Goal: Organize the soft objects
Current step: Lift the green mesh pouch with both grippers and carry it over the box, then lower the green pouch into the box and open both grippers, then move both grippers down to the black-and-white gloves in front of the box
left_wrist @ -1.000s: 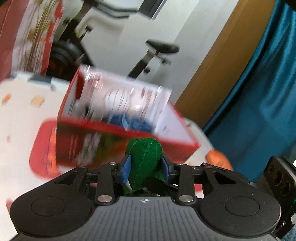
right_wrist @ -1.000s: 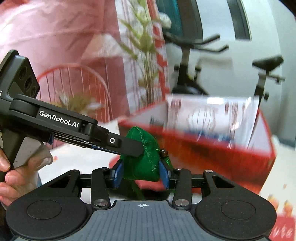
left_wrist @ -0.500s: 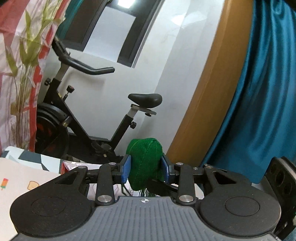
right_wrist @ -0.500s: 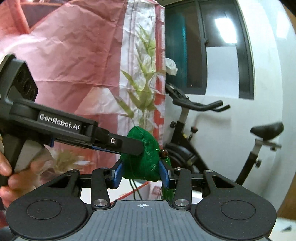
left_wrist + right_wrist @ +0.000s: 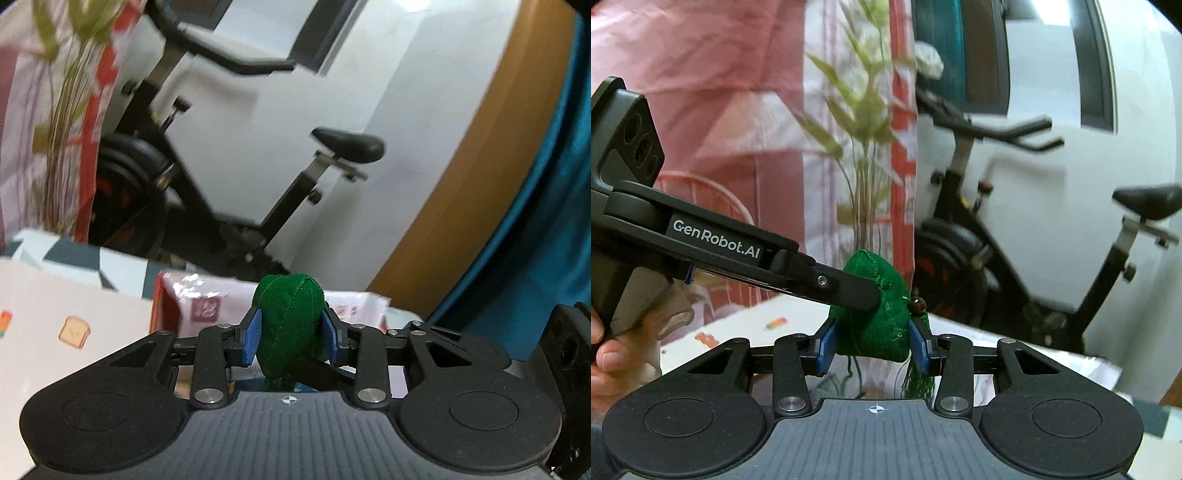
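Both grippers are shut on the same green stuffed fabric pouch. In the left wrist view my left gripper (image 5: 291,334) pinches the green pouch (image 5: 288,325) between its blue pads, with a finger of the right gripper crossing beneath it. In the right wrist view my right gripper (image 5: 873,345) pinches the pouch (image 5: 882,321), and a left gripper finger (image 5: 849,291) presses its top left. A brown bead and green tassel hang at its right. The red and white cardboard box (image 5: 192,306) shows just behind and below the pouch.
A black exercise bike (image 5: 207,192) stands behind the table in front of a white wall. A white tablecloth with small food prints (image 5: 55,314) covers the table. A pink and red curtain with a plant (image 5: 849,147) hangs left. A teal curtain (image 5: 546,221) hangs right.
Both grippers lifted and tilted upward with the pouch, so the red box dropped out of view, then tipped back down a little; the box's top edge shows again.
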The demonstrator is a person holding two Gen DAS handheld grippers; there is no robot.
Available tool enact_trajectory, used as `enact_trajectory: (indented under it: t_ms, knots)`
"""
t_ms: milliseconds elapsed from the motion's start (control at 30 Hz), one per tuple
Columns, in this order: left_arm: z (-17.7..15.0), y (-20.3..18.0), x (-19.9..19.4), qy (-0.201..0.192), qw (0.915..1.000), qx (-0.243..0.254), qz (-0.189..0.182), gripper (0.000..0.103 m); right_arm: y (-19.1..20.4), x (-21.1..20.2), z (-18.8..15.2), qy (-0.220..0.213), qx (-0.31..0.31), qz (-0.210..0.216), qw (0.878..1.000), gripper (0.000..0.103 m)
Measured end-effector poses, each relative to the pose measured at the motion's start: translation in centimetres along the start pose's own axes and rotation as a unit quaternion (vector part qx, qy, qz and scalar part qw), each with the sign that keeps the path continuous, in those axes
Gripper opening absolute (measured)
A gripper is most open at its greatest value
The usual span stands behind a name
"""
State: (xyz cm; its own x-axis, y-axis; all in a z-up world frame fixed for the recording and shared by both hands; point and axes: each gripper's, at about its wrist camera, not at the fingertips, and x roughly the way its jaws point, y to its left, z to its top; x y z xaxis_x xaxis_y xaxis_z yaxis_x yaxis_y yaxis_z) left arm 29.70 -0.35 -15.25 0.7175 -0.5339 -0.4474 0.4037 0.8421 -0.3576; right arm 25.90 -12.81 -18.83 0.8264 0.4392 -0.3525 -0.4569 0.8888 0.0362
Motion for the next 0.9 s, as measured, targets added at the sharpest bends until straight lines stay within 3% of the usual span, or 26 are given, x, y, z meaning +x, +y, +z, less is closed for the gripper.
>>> enact_trajectory:
  t_ms: [300,533,600,733,900]
  knots:
    - [-0.7,4.1,3.5,0.040,0.9984,-0.032,0.026,0.039,-0.3,3.8,-1.5,0.043,0.025,-0.003,0.999,0.040]
    - [-1.1,3.7,2.5,0.025,0.9976,0.018,0.063,0.045,-0.4,1.8,-2.6,0.038,0.032,-0.033,0.998,0.044]
    - [-1.3,3.4,1.8,0.025,0.9974,0.023,0.064,0.057,-0.4,0.8,-3.1,0.033,0.039,-0.042,0.998,0.045]
    - [-2.0,2.4,-0.4,0.013,0.9954,0.052,0.080,0.065,0.0,-1.9,-4.4,0.017,0.043,-0.050,0.998,0.053]
    - [-3.8,1.4,-2.9,0.008,0.9938,0.064,0.090,0.091,1.2,-5.8,-6.2,-0.005,0.050,-0.062,0.997,0.066]
